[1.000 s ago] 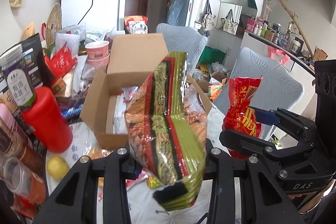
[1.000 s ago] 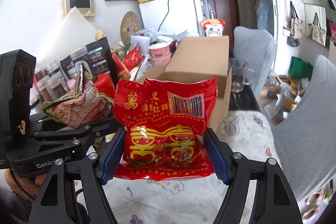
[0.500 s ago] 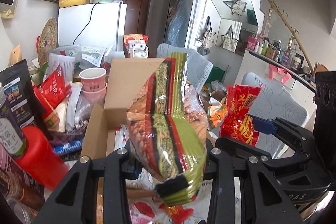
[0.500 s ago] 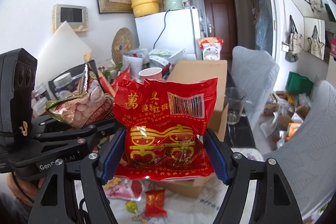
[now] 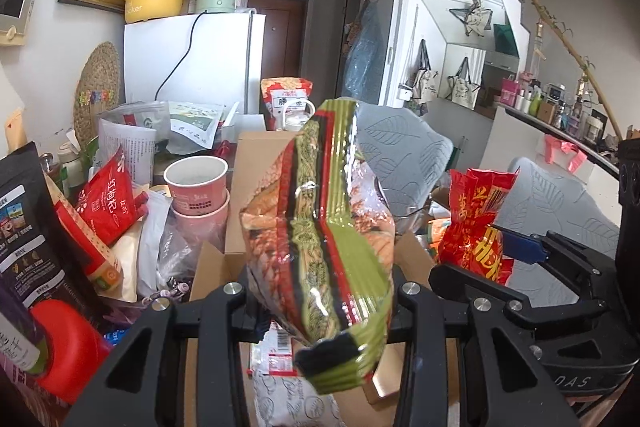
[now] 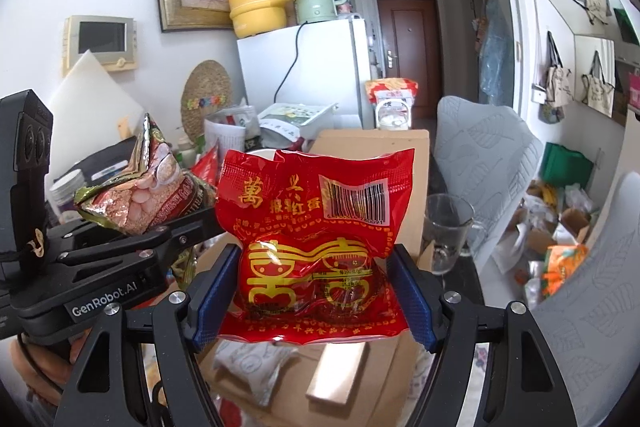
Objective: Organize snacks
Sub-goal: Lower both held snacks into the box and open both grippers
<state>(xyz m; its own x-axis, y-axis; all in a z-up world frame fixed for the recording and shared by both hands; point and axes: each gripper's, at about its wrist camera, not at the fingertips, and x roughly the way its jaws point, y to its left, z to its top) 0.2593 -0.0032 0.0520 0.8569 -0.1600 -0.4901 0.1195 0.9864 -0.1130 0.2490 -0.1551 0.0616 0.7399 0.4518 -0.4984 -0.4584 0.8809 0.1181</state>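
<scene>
My left gripper is shut on a green and red snack bag, held on edge above the open cardboard box. The same bag shows at the left of the right wrist view. My right gripper is shut on a flat red snack packet with gold lettering and a barcode, also above the box. This packet shows at the right of the left wrist view. A white pouch lies inside the box.
Left of the box stand stacked pink paper cups, red snack bags, a black pouch and a red lid. A glass mug stands right of the box. Grey chairs and a white fridge are behind.
Both grippers moved forward and over the box with their bags still held. The tabletop with loose sweets dropped out of view and the box interior now lies below.
</scene>
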